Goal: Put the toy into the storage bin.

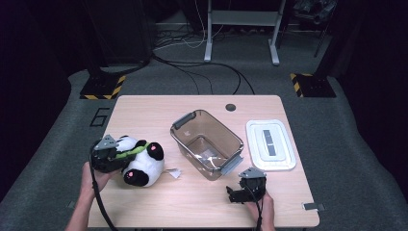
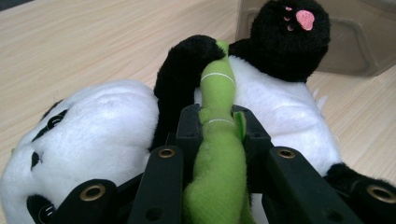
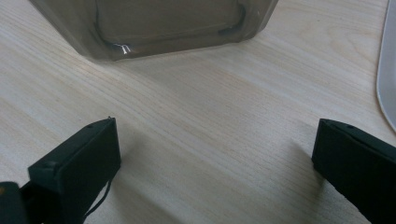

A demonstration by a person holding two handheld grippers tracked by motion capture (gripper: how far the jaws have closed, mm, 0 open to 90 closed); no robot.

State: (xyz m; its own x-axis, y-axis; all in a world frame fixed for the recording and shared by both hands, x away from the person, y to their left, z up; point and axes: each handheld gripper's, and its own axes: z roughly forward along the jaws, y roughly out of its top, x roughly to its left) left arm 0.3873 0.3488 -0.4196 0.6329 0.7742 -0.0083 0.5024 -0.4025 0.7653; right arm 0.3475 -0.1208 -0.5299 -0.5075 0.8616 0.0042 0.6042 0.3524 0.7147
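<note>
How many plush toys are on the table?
1: a panda plush lies at the table's left, beside the clear bin; the left gripper is shut on its green bamboo stalk.

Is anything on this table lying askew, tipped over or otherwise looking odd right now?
Mostly the panda plush: it lies on its side, and the left gripper is shut on its green bamboo stalk, not its body. The clear bin sits skewed to the table's edges, open, with its white lid beside it.

a large "6" is marked on the grey floor (image 1: 48,144) beside the table (image 1: 192,202).
</note>
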